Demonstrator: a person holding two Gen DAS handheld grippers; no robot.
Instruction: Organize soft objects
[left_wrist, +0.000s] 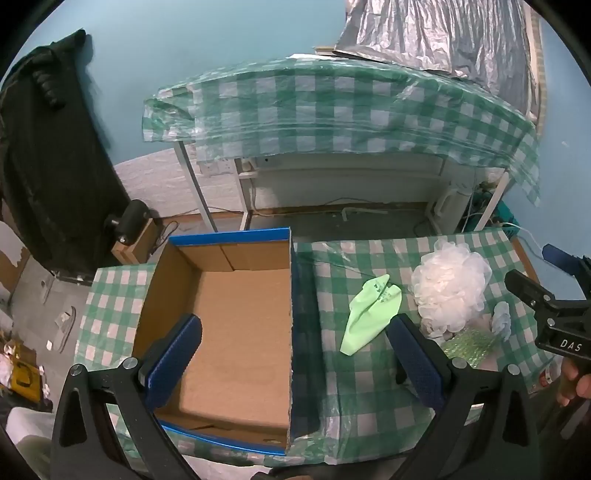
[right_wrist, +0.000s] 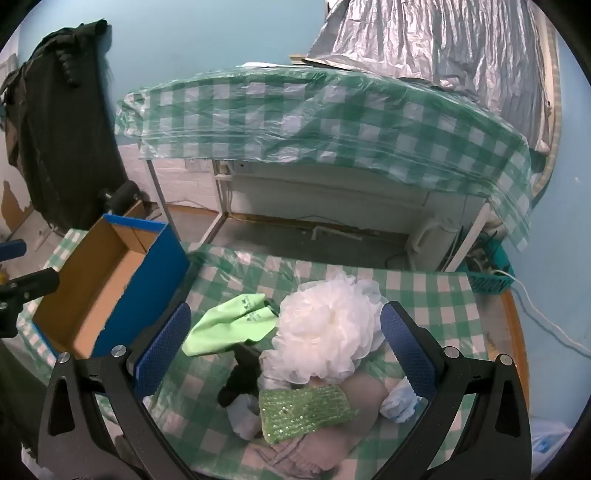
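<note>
The right gripper (right_wrist: 286, 345) has its 2 blue-padded jaws wide apart with nothing pressed between them. In the right wrist view the white mesh pouf (right_wrist: 328, 328) sits in the centre of the frame, inside the gap between the jaws but touched by neither pad. It is round, with no long axis to line up on. Below it, at the lower centre, lies a green sequinned piece (right_wrist: 304, 411), and to its left a light green cloth (right_wrist: 232, 321), whose long axis runs from lower left to upper right.

The left gripper (left_wrist: 293, 354), also spread wide and empty, hangs over the right wall of the cardboard box (left_wrist: 236, 325), which shows nothing inside. In that view the pouf lies at the right, well outside the jaws.

So the right hand looks nearer the soft things, and the box lies at the left of its frame.
</note>
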